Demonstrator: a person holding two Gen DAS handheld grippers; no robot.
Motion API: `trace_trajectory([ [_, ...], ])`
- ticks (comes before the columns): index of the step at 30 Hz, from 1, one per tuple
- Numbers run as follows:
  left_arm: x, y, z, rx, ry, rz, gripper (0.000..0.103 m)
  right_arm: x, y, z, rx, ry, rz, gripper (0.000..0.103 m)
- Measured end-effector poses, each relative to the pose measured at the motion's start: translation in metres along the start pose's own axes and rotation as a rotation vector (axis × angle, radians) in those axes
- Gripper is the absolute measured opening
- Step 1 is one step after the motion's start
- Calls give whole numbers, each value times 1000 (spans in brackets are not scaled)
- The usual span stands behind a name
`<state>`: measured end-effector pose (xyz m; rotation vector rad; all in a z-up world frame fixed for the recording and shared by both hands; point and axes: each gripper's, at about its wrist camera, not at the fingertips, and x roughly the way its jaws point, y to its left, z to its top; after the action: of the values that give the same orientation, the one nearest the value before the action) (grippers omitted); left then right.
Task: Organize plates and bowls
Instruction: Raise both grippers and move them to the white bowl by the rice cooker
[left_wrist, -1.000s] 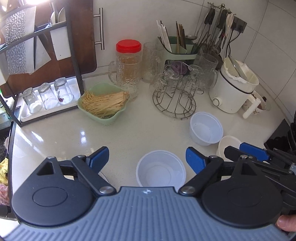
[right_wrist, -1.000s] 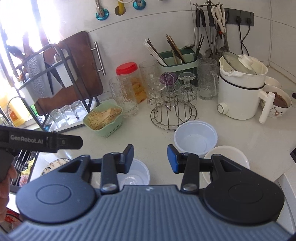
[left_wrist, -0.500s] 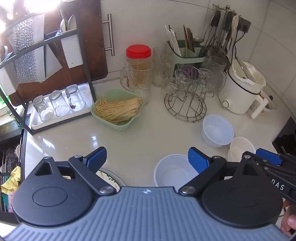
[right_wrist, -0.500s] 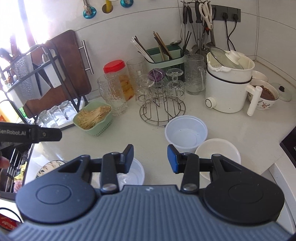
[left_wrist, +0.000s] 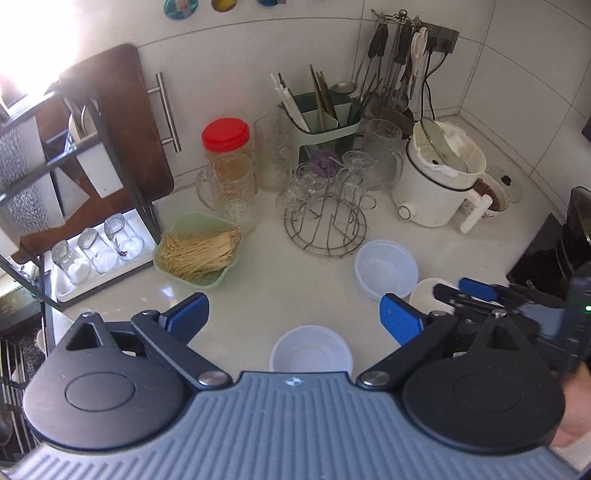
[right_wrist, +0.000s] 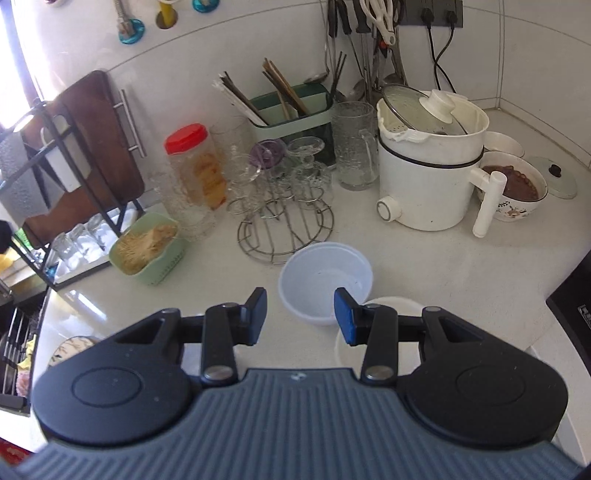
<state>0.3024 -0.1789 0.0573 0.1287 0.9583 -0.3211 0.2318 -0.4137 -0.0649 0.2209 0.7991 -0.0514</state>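
- A white worktop (left_wrist: 295, 288) in a tiled kitchen corner carries everything.
- One black wire rack (left_wrist: 110, 155) stands at far left, with a brown cutting board (left_wrist: 129, 118) leaning behind it and three upturned glasses (left_wrist: 98, 249) on its tray.
- One white electric pot (right_wrist: 428, 173) sits at far right with its lid tilted inside.
- One round wire stand (right_wrist: 286, 229) holds upturned glasses in the middle; a red-lidded jar (left_wrist: 226, 136) is to its left.
- One green basket (left_wrist: 195, 254) holds pale noodles.
- Three white plastic bowls show in the left wrist view: one larger bowl (left_wrist: 386, 267) near the wire stand, one small bowl (left_wrist: 310, 352) below the left gripper, one shallow bowl (left_wrist: 424, 295) at right, partly hidden.
- The right wrist view adds one patterned plate (right_wrist: 70, 347) at near left and a bowl of brown food (right_wrist: 513, 188) beside the pot. The small bowl is hidden there.
- The left gripper (left_wrist: 295, 317) has wide jaws, opening, above the small bowl without touching it.
- The right gripper (right_wrist: 300, 314) hangs narrowly parted, nothing between its jaws, just near of the larger bowl (right_wrist: 325, 280).
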Motion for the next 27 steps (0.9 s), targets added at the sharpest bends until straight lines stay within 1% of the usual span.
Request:
trace_trajectory([
  [5,-26,-24,45,-37,57,-30,101,22,-20,23,-33,25,8,43],
  [7,-34,-32,60,-44,57,-51,101,29,-26,33,-39,27,13,43],
  [9,-42,-44,74,-22,44,-53,102,37,-31,42,-44,30,27,43],
  [11,-44,-51,83,-27,76,-51,102,43,-34,50,-48,31,42,43],
  [14,-41,-57,93,-66,140,-68,102,47,-36,57,-59,23,58,43],
  [18,-37,-65,96,-83,177,-54,102,53,-42,61,-54,36,76,43],
  [20,-35,-65,98,-106,187,-66,102,56,-44,61,-54,48,80,43],
  [23,-30,-60,103,-170,194,-73,102,60,-49,62,-47,65,90,43],
  [26,-25,-59,110,-188,185,-55,102,61,-51,64,-51,70,96,43],
  [27,-22,-57,112,-201,188,-66,102,61,-52,64,-54,72,95,43],
])
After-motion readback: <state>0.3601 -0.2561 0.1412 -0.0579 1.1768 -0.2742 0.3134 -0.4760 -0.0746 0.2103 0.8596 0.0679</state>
